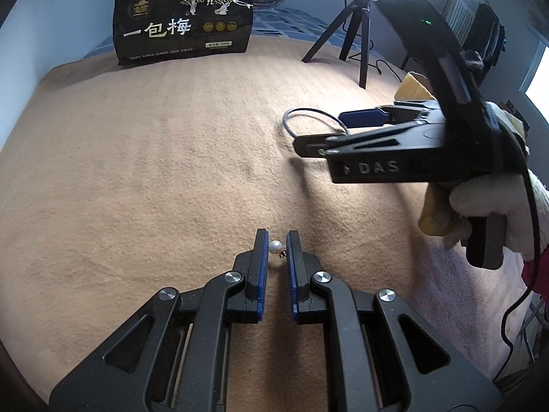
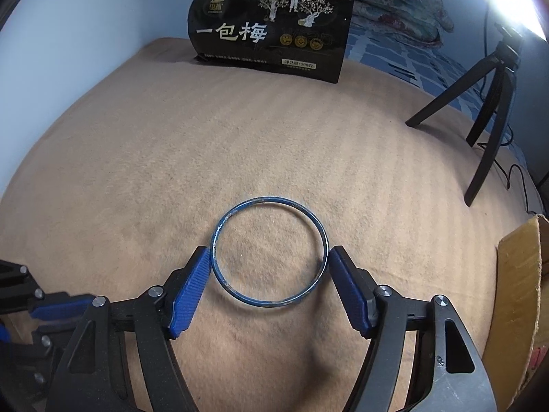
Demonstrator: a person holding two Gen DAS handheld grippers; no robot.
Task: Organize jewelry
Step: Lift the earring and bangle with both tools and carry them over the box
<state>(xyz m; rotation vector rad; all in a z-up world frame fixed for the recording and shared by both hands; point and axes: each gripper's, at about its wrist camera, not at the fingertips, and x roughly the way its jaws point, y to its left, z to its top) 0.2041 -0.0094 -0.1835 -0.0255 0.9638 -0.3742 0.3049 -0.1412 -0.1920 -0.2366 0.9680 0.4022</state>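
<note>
A small white pearl earring (image 1: 275,247) sits between the blue pads of my left gripper (image 1: 277,244), touching the left pad, its dark hook against the right pad; the gripper is shut on it just above the tan blanket (image 1: 154,171). My right gripper (image 2: 268,261) is shut on a thin blue bangle (image 2: 269,252), pads pressing on its two sides, and holds it a little above the blanket. In the left wrist view the right gripper (image 1: 319,134) hovers to the right with the bangle (image 1: 308,120) sticking out ahead of it.
A black snack bag (image 1: 185,20) stands at the back of the bed. A black tripod (image 1: 357,27) stands at the back right under a ring light. A cardboard box (image 2: 518,295) sits at the right edge, and a cable trails near it.
</note>
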